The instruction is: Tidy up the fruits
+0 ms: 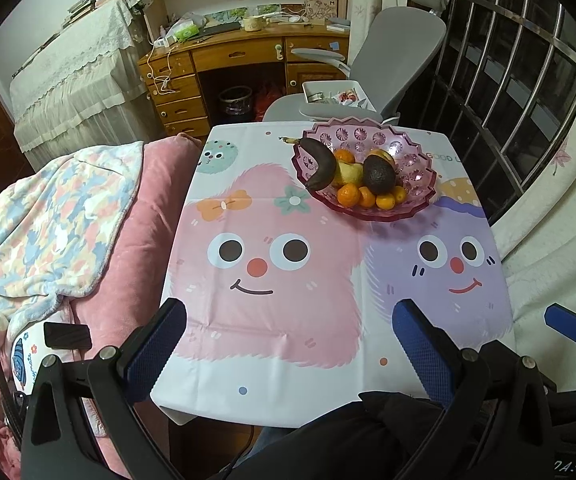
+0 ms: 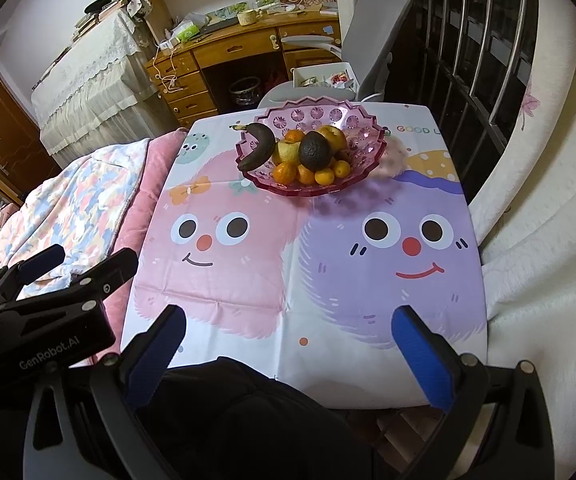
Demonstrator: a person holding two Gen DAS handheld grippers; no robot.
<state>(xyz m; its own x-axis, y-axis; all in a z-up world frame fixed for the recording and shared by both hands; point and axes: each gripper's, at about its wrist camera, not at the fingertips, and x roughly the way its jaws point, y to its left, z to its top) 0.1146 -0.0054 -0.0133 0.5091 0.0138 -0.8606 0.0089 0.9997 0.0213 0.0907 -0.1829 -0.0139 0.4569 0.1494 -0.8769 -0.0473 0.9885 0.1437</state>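
Note:
A pink glass fruit bowl stands at the far side of the table. In it lie a dark overripe banana, an avocado, a yellow apple, a pear and several small oranges. My left gripper is open and empty over the near table edge. My right gripper is open and empty, also at the near edge, far from the bowl.
The table has a cartoon cloth. A pink quilt and patterned blanket lie on the left. A grey office chair and wooden desk stand behind the table. Window bars are on the right.

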